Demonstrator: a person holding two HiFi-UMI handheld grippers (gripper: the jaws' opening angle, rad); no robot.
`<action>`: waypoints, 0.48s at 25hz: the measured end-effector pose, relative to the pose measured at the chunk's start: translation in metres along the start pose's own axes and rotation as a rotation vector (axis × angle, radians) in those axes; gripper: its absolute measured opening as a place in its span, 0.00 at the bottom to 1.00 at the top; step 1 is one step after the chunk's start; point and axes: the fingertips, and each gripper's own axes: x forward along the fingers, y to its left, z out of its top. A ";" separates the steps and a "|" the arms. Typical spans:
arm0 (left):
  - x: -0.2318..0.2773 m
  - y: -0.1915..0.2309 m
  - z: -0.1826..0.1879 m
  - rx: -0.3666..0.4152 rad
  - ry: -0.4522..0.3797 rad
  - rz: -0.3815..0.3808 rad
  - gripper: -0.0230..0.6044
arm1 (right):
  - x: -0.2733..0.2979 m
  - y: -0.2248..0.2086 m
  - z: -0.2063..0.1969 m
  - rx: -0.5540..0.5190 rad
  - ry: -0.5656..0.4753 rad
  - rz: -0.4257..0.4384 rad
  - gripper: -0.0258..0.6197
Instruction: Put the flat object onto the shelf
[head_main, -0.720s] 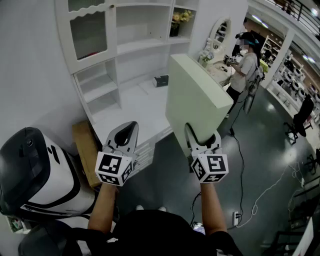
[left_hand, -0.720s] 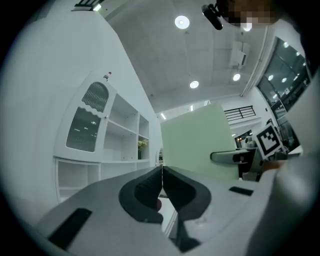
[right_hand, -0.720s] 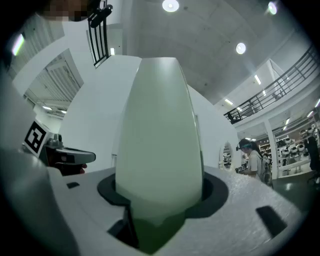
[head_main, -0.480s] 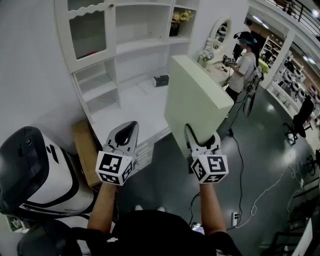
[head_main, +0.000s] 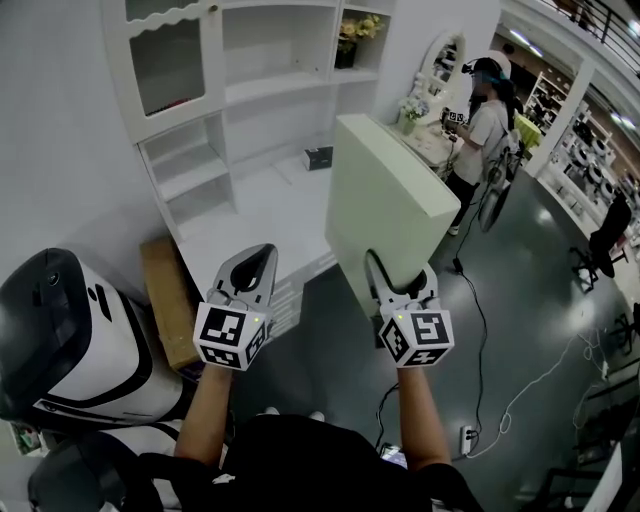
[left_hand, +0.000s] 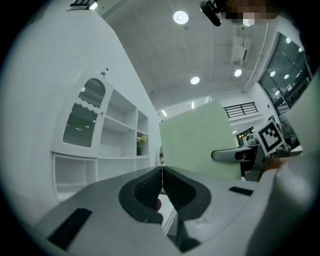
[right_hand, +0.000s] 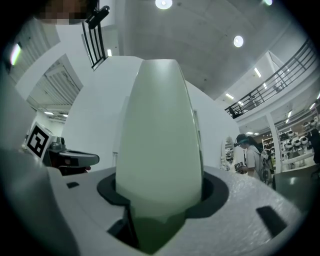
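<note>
A large pale green flat slab (head_main: 385, 205) stands on edge, clamped at its lower corner by my right gripper (head_main: 400, 283). In the right gripper view the slab (right_hand: 160, 145) fills the gap between the jaws edge-on. My left gripper (head_main: 250, 272) hangs beside it to the left, shut and empty, its pads (left_hand: 161, 187) pressed together; from that view the slab (left_hand: 200, 145) shows at right. The white shelf unit (head_main: 250, 90) stands ahead, its low white counter (head_main: 265, 215) just beyond both grippers.
A small dark box (head_main: 320, 157) sits on the counter near the shelf back. A white and black machine (head_main: 70, 340) stands at lower left, next to a cardboard box (head_main: 170, 310). A person (head_main: 485, 130) stands at upper right by a mirror table. Cables (head_main: 520, 400) lie on the dark floor.
The view has shifted slightly; the slab and both grippers sit a touch closer to the shelf unit. Grips are unchanged.
</note>
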 end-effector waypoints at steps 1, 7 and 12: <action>0.001 -0.002 0.000 0.000 -0.001 0.002 0.05 | -0.001 -0.002 -0.002 0.002 0.000 0.004 0.45; 0.004 -0.015 -0.006 0.009 0.006 0.017 0.05 | -0.009 -0.008 -0.015 0.007 0.011 0.027 0.45; 0.001 -0.022 -0.009 -0.030 0.000 0.019 0.05 | -0.015 -0.011 -0.023 0.010 0.025 0.037 0.45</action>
